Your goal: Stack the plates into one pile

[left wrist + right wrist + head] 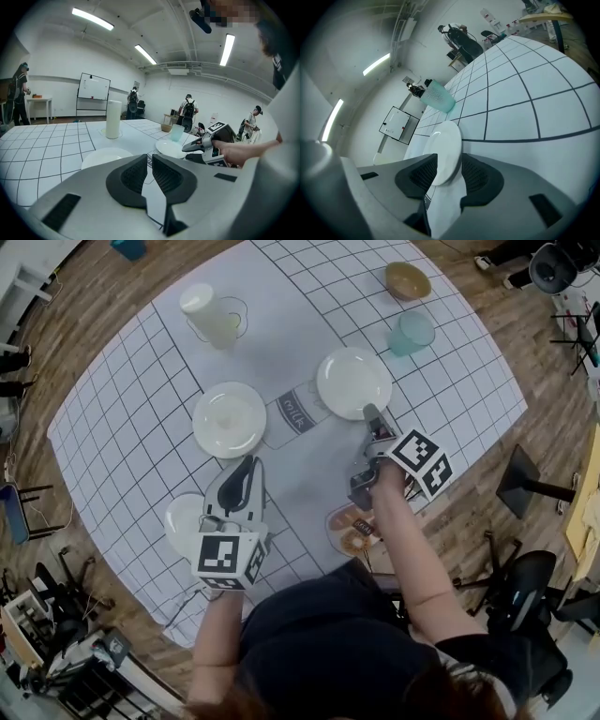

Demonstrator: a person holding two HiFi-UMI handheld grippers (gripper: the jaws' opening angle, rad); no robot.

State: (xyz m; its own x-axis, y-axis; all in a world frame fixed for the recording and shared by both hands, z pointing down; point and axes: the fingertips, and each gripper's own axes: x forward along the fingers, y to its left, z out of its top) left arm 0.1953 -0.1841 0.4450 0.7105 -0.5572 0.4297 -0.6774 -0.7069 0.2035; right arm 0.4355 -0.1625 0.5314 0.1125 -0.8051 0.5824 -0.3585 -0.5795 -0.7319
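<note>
Three white plates lie apart on the gridded tablecloth: one at the centre left (230,418), one at the centre right (353,382), and a third (181,521) near the front, partly hidden by my left gripper. My right gripper (371,412) is at the near rim of the right plate (446,147), and its jaws (449,161) stand open astride that rim. My left gripper (246,465) hovers between the front plate and the centre-left plate (105,156), shut with nothing between its pads (149,166).
A tall white cylinder (203,307) stands at the back left, a brown bowl (408,280) and a teal cup (412,333) at the back right. A milk carton drawing (298,413) lies between the plates. Black chairs (525,601) crowd the right.
</note>
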